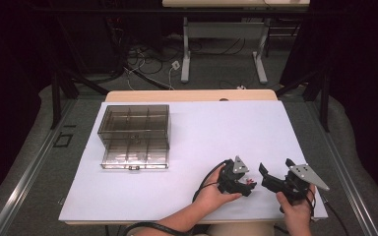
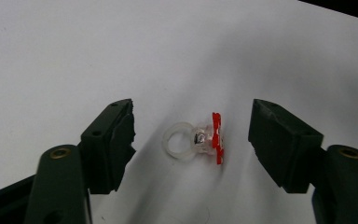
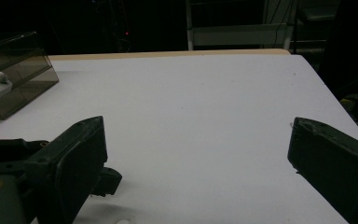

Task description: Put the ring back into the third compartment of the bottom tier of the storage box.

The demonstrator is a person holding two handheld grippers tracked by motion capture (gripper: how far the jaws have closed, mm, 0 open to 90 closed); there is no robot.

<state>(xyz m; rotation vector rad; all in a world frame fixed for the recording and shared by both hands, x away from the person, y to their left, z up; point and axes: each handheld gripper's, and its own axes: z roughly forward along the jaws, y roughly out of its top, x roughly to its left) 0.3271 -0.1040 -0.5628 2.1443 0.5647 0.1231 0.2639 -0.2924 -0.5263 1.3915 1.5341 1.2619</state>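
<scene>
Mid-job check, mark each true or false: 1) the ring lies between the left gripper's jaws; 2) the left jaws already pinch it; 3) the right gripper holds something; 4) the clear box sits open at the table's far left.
1) True: the ring, clear with a red top, lies on the white table between the left gripper jaws.
2) False: both pads stand apart from it.
3) False: the right gripper is open, with bare table between its jaws.
4) True: the compartment box has its lid raised.
</scene>
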